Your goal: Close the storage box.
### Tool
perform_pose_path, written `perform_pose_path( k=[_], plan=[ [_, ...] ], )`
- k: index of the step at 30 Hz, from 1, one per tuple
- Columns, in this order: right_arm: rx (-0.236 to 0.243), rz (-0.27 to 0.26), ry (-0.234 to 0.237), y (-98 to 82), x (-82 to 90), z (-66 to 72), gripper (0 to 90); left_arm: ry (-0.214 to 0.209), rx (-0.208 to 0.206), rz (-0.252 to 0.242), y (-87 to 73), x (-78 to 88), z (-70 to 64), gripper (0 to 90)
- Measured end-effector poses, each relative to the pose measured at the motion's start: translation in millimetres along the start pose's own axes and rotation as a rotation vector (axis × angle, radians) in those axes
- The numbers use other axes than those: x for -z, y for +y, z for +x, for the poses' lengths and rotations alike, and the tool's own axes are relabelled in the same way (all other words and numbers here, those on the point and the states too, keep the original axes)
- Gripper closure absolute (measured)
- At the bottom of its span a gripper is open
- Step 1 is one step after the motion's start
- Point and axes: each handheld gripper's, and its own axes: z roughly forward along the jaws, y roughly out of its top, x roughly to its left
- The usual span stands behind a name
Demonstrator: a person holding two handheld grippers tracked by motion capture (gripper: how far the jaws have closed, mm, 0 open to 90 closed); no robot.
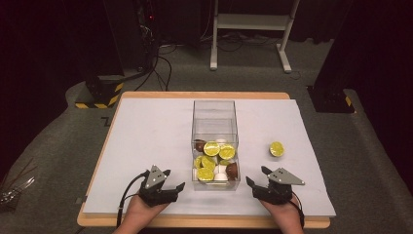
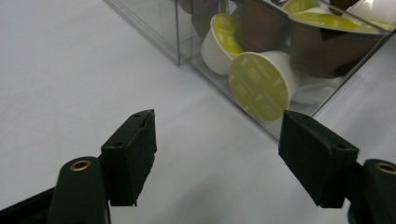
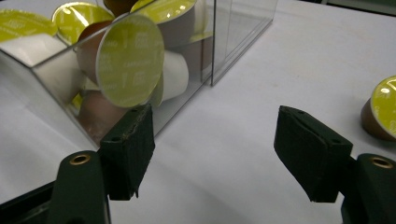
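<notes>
Loose coffee capsule [image 1: 276, 148] lying alone on the white bench cover [image 1: 146, 131], well apart to the right of the clear plastic box [image 1: 215, 109] and beyond the right tongs [image 1: 261, 181]; also at the right edge of the right gripper view [image 3: 380, 112], tipped on its side, yellow-green foil lid facing outward, brown cup body behind. Judged light and small, thin-walled, stiff enough for a gentle pinch but easy to dent; foil lid likely the weakest part, best left untouched. Rounded, tapered body probably slippery and prone to rolling or squirting out if squeezed off-centre. Best hold judged across the cup wall just under the rim, pads square to the sides. Box standing mid-bench, near end heaped with like capsules [image 1: 214, 161] in white and brown, far end bare; walls see-through, thin, probably light enough to slide if bumped. Left tongs [image 1: 160, 181] spread wide, nothing between the pads, low over the cover just beside the box's near left corner [image 2: 180, 56]. Right tongs wide too, nothing held, near the box's right corner. Bench cover smooth, matte, pale, over a wooden top [image 1: 204, 95]; little grip for a round thing. Room dim: grey carpet [image 1: 58, 131], black cables [image 1: 160, 68], white frame legs [image 1: 253, 22] at the back, yellow-and-black striped bases [image 1: 97, 95] beside the bench.
</notes>
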Motion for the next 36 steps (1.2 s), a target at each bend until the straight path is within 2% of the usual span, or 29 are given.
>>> perform_pose_path(
  k=[6,9,11,14,16,18,19,24,30,36],
  plan=[
    [0.01,0.008,0.009,-2.1,2.2,7.1,30.0,-0.024,-0.003,0.017,-3.5,-2.3,-5.9,27.5],
    [0.013,0.013,0.023,-3.4,2.0,9.2,30.5,-0.043,-0.006,0.001,-4.8,-2.0,-12.7,27.4],
    [0.021,0.013,0.036,-3.5,1.6,10.7,30.6,-0.043,-0.031,0.01,-5.5,-1.4,-14.1,27.4],
    [0.036,0.017,0.047,-3.2,1.3,14.5,30.7,-0.046,-0.043,0.02,-7.4,-3.2,-16.6,27.5],
    [0.037,0.022,0.058,-3.2,1.1,16.0,30.6,-0.046,-0.021,0.015,-7.9,-5.2,-17.7,27.5],
    [0.037,0.02,0.06,-3.7,1.0,17.1,30.6,-0.054,-0.034,0.024,-7.0,-5.9,-17.6,28.0],
    [0.036,0.02,0.062,-4.4,1.2,17.2,30.6,-0.058,-0.019,0.011,-6.9,-7.0,-19.5,28.1],
    [0.04,0.015,0.072,-4.8,5.7,18.7,30.6,-0.087,-0.014,0.013,-8.9,-11.1,-23.6,30.6],
    [0.055,0.012,0.102,-3.7,5.0,24.8,30.6,-0.082,-0.039,-0.007,-8.2,-13.3,-27.5,35.8],
    [0.054,0.0,0.127,-0.9,1.3,31.1,29.4,-0.094,-0.029,-0.032,-9.7,-12.7,-29.7,38.9]
  ],
)
